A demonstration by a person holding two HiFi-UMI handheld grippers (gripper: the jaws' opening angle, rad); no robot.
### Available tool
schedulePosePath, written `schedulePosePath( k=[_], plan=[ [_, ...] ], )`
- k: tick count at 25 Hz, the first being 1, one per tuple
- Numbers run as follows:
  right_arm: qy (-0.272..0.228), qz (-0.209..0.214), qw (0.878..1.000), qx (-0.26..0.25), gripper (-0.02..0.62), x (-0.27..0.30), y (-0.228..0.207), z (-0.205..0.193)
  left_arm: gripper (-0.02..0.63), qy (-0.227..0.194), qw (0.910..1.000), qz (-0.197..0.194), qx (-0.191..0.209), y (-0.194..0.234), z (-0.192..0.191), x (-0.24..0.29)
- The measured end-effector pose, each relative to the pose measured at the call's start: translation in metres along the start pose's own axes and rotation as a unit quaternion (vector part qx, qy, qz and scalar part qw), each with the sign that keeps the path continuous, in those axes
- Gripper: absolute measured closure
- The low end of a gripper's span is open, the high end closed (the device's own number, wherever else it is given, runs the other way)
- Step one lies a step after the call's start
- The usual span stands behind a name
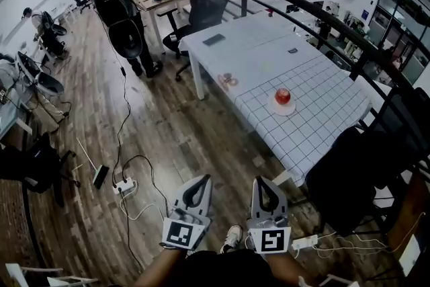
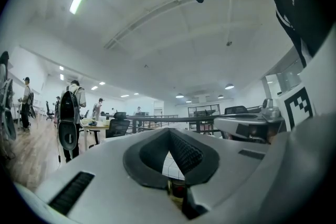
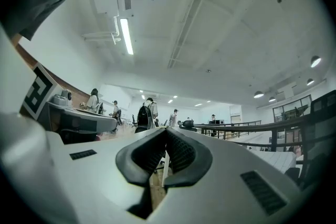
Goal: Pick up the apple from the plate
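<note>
Wood floor [image 1: 168,138] near, counter [image 1: 269,50] far right, apple [image 1: 283,95] on plate [image 1: 271,107]; left tool [image 1: 203,179] and right tool [image 1: 259,180] pressed together, empty, walk-up carry probably.

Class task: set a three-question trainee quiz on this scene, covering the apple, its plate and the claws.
1. True or false: the apple sits on the white plate.
2. Multiple choice: the left claw is A) shut and empty, B) shut on the apple, C) wide open.
3. Fill in: the tablecloth under the plate has a ____ pattern.

Key: 1 true; 2 A; 3 checked.
</note>
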State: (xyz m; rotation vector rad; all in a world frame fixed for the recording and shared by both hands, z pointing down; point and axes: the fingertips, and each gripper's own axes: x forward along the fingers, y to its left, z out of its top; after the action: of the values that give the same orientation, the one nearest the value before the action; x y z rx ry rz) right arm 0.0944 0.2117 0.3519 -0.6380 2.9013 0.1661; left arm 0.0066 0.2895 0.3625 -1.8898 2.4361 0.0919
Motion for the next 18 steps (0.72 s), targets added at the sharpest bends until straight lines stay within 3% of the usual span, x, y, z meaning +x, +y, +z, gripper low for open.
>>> schedulePosePath(
  k=[12, 18],
  plan=[
    [-0.010, 0.014, 1.000, 0.009, 0.572, 0.051, -0.065, -0.018, 0.595, 0.030, 0.9993, -0.020, 0.005, -0.015, -0.021, 0.056],
    [0.001, 0.007, 1.000, 0.009, 0.572, 0.091, -0.080, -0.032, 0.595, 0.021, 0.9992, -0.034, 0.004, 0.009, -0.026, 0.111]
  ],
)
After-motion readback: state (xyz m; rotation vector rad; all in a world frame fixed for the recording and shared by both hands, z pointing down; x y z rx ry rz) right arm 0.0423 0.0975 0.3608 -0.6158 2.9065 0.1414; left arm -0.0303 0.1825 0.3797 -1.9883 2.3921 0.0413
